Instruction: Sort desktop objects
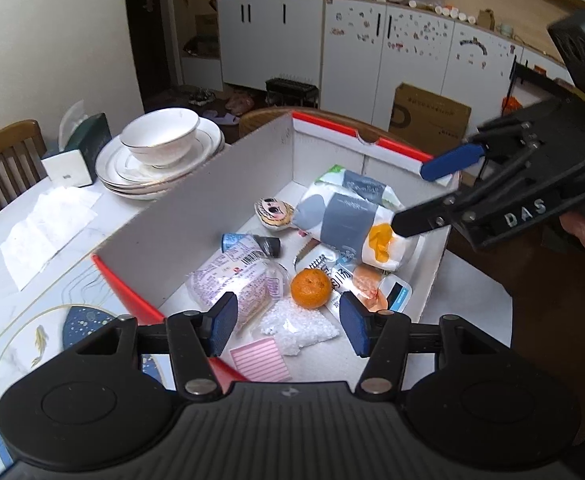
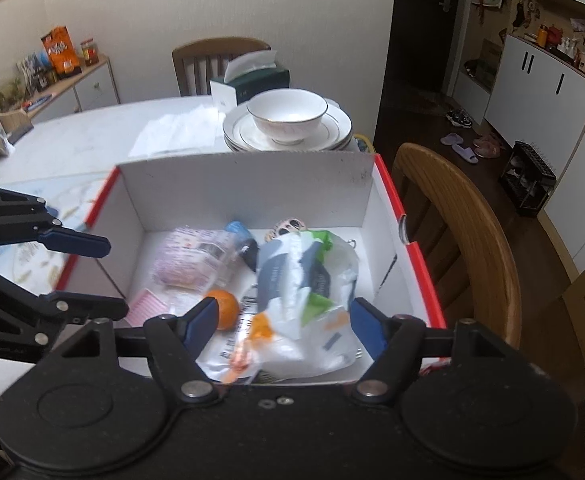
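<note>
Over the box both our claws, left claw and right claw, hang open; we should withdraw slowly, clear of the tissue pack.

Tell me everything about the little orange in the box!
The orange is small, round and bright, with dimpled peel and a dark dot on top. It looks whole and unpeeled. It sits on the floor of the white box, near the front. A clear wrapped pack lies right beside it on one side, a printed white packet on the other, and a bag of white beads just in front. Neither claw touches it; the left claw hangs open above it.
</note>
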`<action>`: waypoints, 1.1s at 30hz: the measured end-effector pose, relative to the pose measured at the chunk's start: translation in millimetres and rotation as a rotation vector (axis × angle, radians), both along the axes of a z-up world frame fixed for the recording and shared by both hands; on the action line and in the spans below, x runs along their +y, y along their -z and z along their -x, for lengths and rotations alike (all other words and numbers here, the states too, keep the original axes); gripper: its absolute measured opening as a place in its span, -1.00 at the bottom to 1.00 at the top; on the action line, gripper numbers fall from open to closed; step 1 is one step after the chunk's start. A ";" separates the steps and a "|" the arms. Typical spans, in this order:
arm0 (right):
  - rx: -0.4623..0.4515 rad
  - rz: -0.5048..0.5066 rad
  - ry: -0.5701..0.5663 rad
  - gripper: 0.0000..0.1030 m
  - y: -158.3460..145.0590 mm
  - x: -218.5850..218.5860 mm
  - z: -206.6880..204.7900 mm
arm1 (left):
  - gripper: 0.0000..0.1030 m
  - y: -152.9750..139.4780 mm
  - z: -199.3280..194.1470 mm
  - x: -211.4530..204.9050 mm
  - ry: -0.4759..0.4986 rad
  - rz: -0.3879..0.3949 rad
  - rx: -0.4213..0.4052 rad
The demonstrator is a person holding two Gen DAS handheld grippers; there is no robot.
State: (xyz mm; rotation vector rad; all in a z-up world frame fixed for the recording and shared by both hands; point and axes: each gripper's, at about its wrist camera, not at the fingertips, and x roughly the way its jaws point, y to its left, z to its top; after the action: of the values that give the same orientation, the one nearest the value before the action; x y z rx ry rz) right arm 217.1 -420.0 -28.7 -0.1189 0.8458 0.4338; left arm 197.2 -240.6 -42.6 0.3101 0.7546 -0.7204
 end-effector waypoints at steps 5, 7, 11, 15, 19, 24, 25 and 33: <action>-0.016 -0.024 0.013 0.44 -8.7 9.2 16.7 | 0.09 -7.1 6.2 12.0 -0.006 0.021 -0.021; -0.024 -0.038 0.023 0.45 -11.9 12.0 23.6 | 0.19 -9.6 9.0 16.2 -0.008 0.025 -0.029; -0.039 -0.071 0.054 0.46 -15.8 15.4 36.9 | 0.22 -13.6 14.1 24.9 -0.019 0.035 -0.034; -0.052 -0.087 0.076 0.47 -17.5 20.3 49.4 | 0.36 -16.9 18.5 34.0 -0.019 0.037 -0.044; -0.070 -0.095 0.093 0.48 -21.6 24.9 60.7 | 0.47 -19.7 21.2 43.5 -0.026 0.048 -0.047; -0.101 -0.099 0.131 0.49 -27.1 29.7 72.4 | 0.71 -24.3 26.6 53.4 -0.027 0.066 -0.062; -0.105 -0.098 0.139 0.49 -27.6 31.0 74.7 | 0.80 -25.0 27.7 55.2 -0.028 0.069 -0.066; -0.128 -0.089 0.177 0.50 -29.8 42.0 98.0 | 0.99 -29.5 37.0 68.3 -0.022 0.112 -0.058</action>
State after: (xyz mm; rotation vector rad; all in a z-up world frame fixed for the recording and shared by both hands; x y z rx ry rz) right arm 119.1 -378.0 1.1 0.0109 0.7031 0.2940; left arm 160.1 -172.2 -13.1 0.2198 0.6588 -0.7267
